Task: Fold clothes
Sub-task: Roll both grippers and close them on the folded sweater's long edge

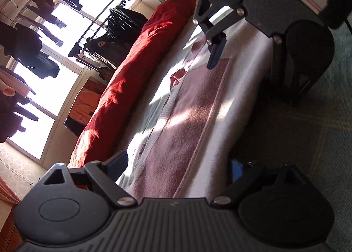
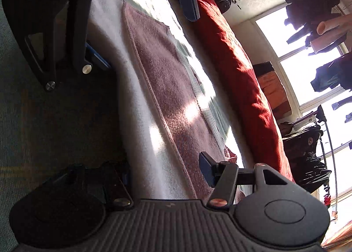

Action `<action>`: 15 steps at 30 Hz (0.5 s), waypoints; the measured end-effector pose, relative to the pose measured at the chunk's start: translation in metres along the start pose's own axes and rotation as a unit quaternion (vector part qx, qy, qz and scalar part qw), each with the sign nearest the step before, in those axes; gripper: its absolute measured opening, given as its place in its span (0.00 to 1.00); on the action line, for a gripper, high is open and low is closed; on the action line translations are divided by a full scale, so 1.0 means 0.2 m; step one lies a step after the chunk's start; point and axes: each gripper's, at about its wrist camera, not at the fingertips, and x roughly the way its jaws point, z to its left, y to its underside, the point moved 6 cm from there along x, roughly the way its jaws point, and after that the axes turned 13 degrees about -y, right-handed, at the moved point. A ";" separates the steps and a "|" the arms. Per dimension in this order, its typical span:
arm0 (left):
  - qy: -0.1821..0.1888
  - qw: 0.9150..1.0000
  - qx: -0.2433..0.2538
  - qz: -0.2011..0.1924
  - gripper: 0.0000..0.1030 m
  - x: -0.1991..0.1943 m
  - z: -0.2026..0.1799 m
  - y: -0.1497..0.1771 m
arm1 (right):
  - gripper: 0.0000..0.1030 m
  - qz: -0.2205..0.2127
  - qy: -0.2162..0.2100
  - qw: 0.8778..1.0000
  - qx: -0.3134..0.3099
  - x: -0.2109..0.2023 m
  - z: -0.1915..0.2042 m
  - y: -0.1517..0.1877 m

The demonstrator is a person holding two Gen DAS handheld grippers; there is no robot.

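Both grippers are hanging over the bed facing each other, each showing at the top of the other's view. Your left gripper is holding its fingers spread wide, one blue pad on each side of the cloth ahead, with nothing between them. Your right gripper is doing the same, one finger standing over the pink cloth and the other lost in shadow off the bed's edge, so neither tool is pinching anything. Lying between the two tools is the pink garment, or towel, spread flat in a long strip with neat straight hems, its surface smooth and sunlit. Beside it, on the window side of both tools, a pale green knitted piece is lying partly under it, looser and more rumpled. Beyond that a red quilt is running along the bed as a roll, and dark clothes are hanging on a rack by the window. Judging progress, you are looking at a scene that fits two readings: the pink piece may be laid out flat and waiting for a fold, or it may already be folded once into this tidy strip and just released. I cannot tell whether it is a single or a doubled layer. The green piece is looking unfolded as it lies, so that much seems left to do.
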 end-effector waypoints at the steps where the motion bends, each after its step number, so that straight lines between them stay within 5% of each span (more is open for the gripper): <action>1: 0.004 1.000 0.004 -0.001 0.89 0.00 -0.02 0.00 | 0.63 0.005 -0.002 1.000 0.017 -0.01 -0.03 0.04; 4: 0.007 1.000 0.016 -0.012 0.89 0.04 -0.10 -0.05 | 0.63 0.007 -0.011 0.998 0.060 -0.04 -0.10 0.09; 8: -0.010 0.999 0.040 -0.006 0.89 0.11 -0.16 -0.08 | 0.63 0.014 0.009 1.000 0.024 -0.02 -0.06 0.05; 15: -0.049 0.995 0.089 0.009 0.89 0.08 -0.10 0.07 | 0.66 0.041 0.022 0.999 0.024 -0.06 -0.17 0.38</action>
